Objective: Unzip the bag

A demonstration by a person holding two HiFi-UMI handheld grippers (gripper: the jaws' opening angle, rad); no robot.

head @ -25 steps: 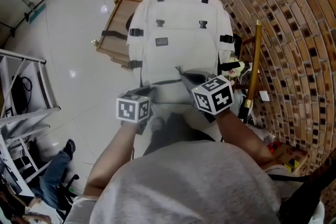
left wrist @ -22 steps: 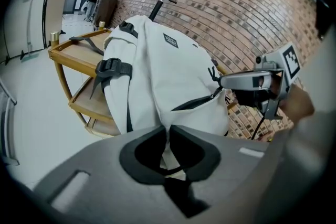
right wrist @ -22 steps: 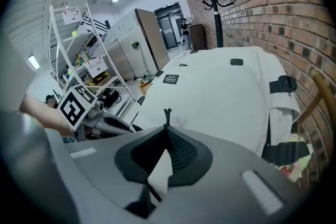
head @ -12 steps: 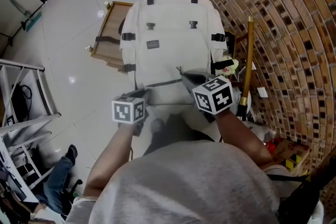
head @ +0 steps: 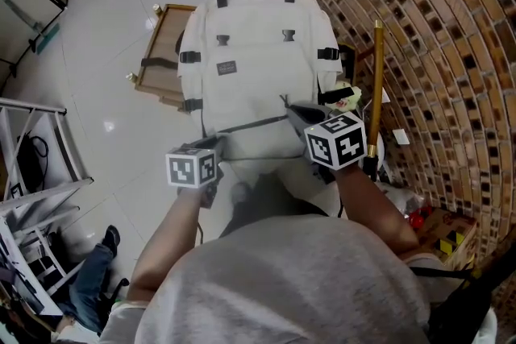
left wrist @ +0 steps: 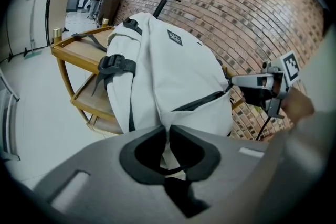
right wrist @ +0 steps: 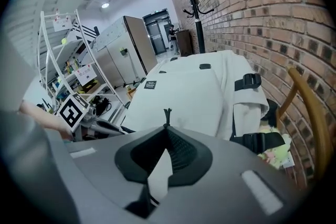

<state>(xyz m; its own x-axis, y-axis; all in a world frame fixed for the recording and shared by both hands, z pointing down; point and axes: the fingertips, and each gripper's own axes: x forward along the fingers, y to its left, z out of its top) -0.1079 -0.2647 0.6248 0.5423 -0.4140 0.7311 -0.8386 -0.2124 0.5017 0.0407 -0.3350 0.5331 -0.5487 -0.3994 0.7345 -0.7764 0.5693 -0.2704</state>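
Only right gripper view shows right tongs (right wrist: 166, 127) pinching zipper pull (right wrist: 167, 115).

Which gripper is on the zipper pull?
The right gripper: its jaws are shut on the black zipper pull. The left gripper only pinches fabric of the white bag.

The left forearm (head: 172, 242) and right forearm (head: 372, 207) reach forward, bare. The left hand-held gripper (left wrist: 168, 132) pinches a fold of the white backpack (left wrist: 173, 65) between nearly closed jaws. The right hand-held gripper (right wrist: 166, 125), slightly further forward, clamps the dark zipper pull (right wrist: 167, 114).
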